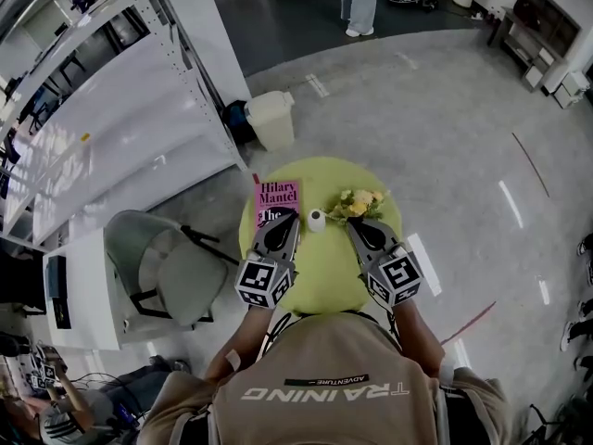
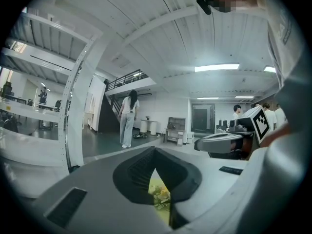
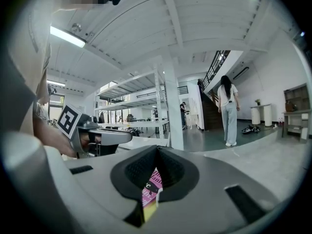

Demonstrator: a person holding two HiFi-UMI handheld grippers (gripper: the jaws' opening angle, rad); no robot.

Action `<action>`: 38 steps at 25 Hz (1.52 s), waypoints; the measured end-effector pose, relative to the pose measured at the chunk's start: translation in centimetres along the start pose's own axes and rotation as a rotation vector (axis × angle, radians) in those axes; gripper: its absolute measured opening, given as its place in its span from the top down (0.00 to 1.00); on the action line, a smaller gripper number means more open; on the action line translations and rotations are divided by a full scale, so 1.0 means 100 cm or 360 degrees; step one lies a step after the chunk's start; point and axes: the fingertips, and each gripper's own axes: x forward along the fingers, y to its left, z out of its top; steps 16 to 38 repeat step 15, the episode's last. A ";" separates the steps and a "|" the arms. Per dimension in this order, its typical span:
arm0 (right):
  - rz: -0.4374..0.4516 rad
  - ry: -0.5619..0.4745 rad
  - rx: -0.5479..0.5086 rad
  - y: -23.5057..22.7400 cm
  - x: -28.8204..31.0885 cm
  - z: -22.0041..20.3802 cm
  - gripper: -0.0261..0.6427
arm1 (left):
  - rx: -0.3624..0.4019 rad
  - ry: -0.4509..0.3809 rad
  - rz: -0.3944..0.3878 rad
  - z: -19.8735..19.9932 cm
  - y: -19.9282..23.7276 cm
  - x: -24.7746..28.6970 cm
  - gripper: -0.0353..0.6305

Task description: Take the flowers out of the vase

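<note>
A small white vase (image 1: 316, 219) stands on the round yellow-green table (image 1: 324, 276). A bunch of yellow flowers (image 1: 357, 204) shows just right of it; whether the stems sit in the vase I cannot tell. My left gripper (image 1: 289, 217) is shut and empty, its tips just left of the vase. My right gripper (image 1: 353, 223) is also shut and empty, its tips at the near edge of the flowers. In the left gripper view the closed left gripper (image 2: 155, 149) frames the flowers (image 2: 160, 195). In the right gripper view the closed right gripper (image 3: 157, 148) frames a pink book (image 3: 152, 191).
The pink book (image 1: 278, 197) lies on the table's far left. A grey chair (image 1: 162, 267) stands left of the table, with a pale bin (image 1: 271, 119) and white shelving (image 1: 111, 109) beyond. A person (image 1: 357, 3) stands far off.
</note>
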 end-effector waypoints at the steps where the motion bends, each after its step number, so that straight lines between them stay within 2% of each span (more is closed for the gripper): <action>1: 0.0007 -0.0003 -0.0006 0.000 0.000 0.000 0.96 | 0.0001 0.0000 0.0004 0.000 0.001 0.000 0.94; 38: -0.0015 -0.0024 -0.0019 -0.004 0.006 -0.004 0.96 | -0.0015 0.0006 0.0007 -0.013 0.001 0.001 0.94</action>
